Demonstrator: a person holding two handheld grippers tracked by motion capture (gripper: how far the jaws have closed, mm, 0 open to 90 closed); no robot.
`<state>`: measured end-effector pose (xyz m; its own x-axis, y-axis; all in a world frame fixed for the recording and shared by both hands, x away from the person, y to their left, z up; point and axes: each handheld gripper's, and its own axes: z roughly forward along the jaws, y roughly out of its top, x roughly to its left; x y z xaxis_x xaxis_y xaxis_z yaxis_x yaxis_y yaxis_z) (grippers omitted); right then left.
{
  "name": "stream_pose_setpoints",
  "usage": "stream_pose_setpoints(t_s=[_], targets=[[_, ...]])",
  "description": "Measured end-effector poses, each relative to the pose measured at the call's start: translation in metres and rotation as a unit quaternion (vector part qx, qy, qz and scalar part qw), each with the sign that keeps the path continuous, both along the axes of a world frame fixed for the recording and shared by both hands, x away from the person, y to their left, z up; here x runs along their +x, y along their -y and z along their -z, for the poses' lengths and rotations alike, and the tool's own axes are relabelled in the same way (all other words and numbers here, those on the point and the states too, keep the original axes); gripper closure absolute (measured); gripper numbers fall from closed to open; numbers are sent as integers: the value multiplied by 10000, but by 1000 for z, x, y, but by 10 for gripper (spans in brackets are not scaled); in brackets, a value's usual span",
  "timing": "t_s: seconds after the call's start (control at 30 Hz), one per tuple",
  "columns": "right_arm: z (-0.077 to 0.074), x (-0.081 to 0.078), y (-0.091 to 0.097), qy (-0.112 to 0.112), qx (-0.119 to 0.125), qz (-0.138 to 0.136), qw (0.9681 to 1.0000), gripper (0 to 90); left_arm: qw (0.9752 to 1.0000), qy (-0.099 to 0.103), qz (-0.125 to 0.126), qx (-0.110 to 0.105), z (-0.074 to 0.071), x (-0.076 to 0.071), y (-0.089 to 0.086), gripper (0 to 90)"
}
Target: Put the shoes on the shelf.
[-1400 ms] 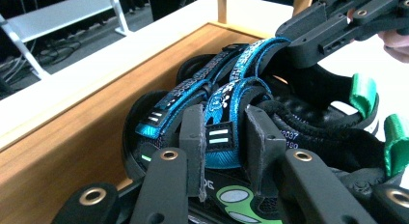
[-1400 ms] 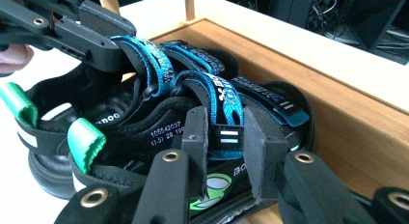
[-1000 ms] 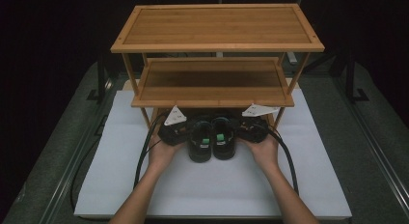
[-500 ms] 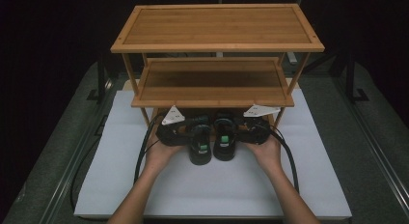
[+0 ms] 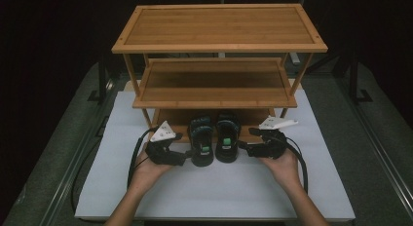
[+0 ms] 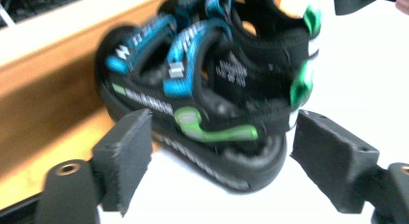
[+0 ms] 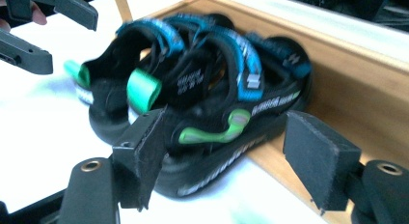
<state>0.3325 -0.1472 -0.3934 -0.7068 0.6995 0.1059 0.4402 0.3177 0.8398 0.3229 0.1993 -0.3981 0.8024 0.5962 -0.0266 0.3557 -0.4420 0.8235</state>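
Two black sandals with blue straps and green tabs stand side by side, the left sandal (image 5: 202, 145) and the right sandal (image 5: 227, 142). Their toes rest on the bamboo rack's bottom shelf (image 5: 253, 118) and their heels on the white mat (image 5: 219, 192). My left gripper (image 5: 184, 155) sits just left of the pair. Its jaws have just been opening, and its pads (image 6: 125, 156) stand apart from the nearer sandal (image 6: 202, 103). My right gripper (image 5: 246, 149) is just right of the pair. It too has just been opening, its pads (image 7: 318, 161) clear of the sandal (image 7: 226, 103) ahead.
The three-tier bamboo rack (image 5: 219, 84) stands at the back of the mat, its middle and top shelves bare. Its front legs (image 5: 146, 116) flank the sandals. Cables trail from both grippers toward the near edge. Dark table borders the mat on each side.
Both grippers were shut against the sandals' outer sides. They have opened and drawn outward, away from the pair. The sandals stay at the bottom shelf.
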Motion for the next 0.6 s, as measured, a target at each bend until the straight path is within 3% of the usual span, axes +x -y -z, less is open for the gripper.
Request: stream_pose_setpoints(t_s=[0.1, 0.2, 0.33, 0.47, 0.53, 0.6], targets=[[8, -6, 1, -177, -53, -29, 9998, 263, 9998, -124, 35, 143, 13, -7, 0, 182], [24, -10, -7, -443, -236, -79, 9987, 211, 9990, -223, 15, 375, 27, -10, 8, 142], [35, -10, -14, -502, -287, -67, 9983, 191, 9987, -185, -1, 480, 34, -10, 15, 109], [46, -8, -25, -598, -395, -142, 9973, 178, 9966, -284, 73, 772, 46, -7, 27, 87], [51, -10, -33, -612, -491, -187, 9967, 163, 9949, -159, 15, 993, 50, -6, 33, 83], [53, -11, -38, -656, -559, -140, 9962, 162, 9944, -144, -22, 1043, 54, -4, 35, 79]])
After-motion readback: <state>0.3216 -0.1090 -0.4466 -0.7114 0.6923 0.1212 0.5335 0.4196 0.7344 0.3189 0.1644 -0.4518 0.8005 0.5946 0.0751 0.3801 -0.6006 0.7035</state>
